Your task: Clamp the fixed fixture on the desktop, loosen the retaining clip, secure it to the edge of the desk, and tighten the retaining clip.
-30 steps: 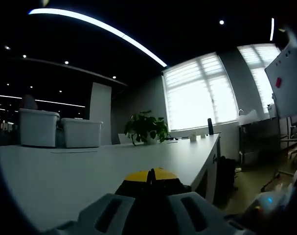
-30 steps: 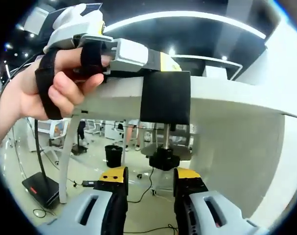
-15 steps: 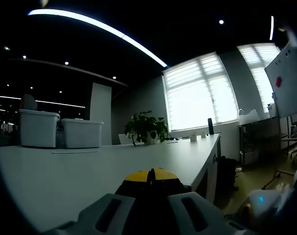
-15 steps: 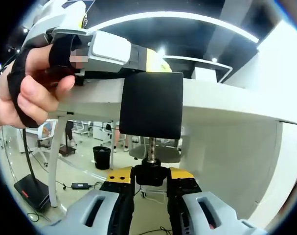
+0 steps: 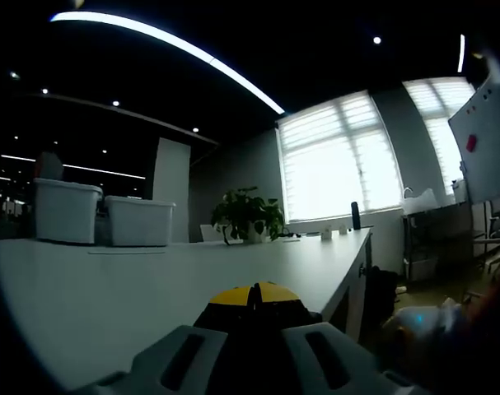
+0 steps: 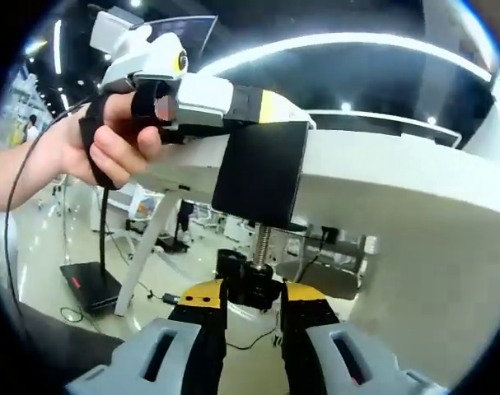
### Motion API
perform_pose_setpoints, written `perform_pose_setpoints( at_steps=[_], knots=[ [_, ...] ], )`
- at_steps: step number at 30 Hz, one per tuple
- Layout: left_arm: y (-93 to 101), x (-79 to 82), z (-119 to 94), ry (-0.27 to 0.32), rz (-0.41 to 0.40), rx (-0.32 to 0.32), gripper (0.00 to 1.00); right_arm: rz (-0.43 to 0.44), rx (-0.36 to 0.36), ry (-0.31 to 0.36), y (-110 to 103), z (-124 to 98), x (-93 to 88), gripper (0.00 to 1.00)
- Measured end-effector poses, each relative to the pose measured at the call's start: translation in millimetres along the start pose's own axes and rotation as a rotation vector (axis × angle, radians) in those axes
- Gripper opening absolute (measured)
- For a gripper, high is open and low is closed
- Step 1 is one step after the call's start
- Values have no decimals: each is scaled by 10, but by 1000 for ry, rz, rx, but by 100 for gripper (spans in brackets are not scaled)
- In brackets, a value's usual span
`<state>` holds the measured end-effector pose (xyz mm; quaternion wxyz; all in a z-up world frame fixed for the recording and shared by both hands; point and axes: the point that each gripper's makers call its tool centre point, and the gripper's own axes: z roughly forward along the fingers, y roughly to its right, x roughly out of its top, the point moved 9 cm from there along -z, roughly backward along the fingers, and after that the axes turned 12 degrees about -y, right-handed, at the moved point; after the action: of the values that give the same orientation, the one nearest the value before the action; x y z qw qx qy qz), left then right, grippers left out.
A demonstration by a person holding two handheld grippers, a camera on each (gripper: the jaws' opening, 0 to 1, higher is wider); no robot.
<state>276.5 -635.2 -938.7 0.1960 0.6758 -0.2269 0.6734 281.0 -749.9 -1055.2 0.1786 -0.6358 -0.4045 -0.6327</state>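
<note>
The black clamp fixture [image 6: 262, 173] sits over the edge of the white desk [image 6: 381, 177]. Its threaded screw [image 6: 261, 242] hangs below, ending in a black knob [image 6: 248, 284]. My right gripper [image 6: 251, 293] is shut on that knob, its yellow-tipped jaws pressing both sides. My left gripper [image 6: 266, 109], held by a gloved hand [image 6: 118, 148], grips the fixture's top from the left, level with the desk top. In the left gripper view, my left gripper [image 5: 254, 295] has its yellow tips together on the black fixture, with the white desk top [image 5: 134, 280] stretching ahead.
Two white bins [image 5: 64, 214] and a potted plant [image 5: 248, 216] stand far along the desk. A whiteboard [image 5: 484, 140] is at the right. Below the desk are a desk leg [image 6: 147, 255], cables and a black device [image 6: 89, 284] on the floor.
My right gripper rose from below the knob and shut on it. Since then the right gripper view has rolled and shifted with the knob still held. The left gripper view has barely shifted.
</note>
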Motion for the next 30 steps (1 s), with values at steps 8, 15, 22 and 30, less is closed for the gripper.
perform_pose_setpoints(
  at_steps=[8, 15, 22, 30],
  knots=[
    [-6, 0, 7, -6, -22, 22, 1, -15, 161, 12, 135, 24, -16, 24],
    [-11, -5, 10, -4, -26, 31, 1, 125, -6, -43, 68, -13, -105, 29],
    [13, -14, 0, 9, -16, 72, 1, 238, -238, -100, -138, -93, 78, 43],
    [29, -17, -8, 8, -20, 98, 1, 318, -374, -26, -262, 22, 338, 39]
  ],
)
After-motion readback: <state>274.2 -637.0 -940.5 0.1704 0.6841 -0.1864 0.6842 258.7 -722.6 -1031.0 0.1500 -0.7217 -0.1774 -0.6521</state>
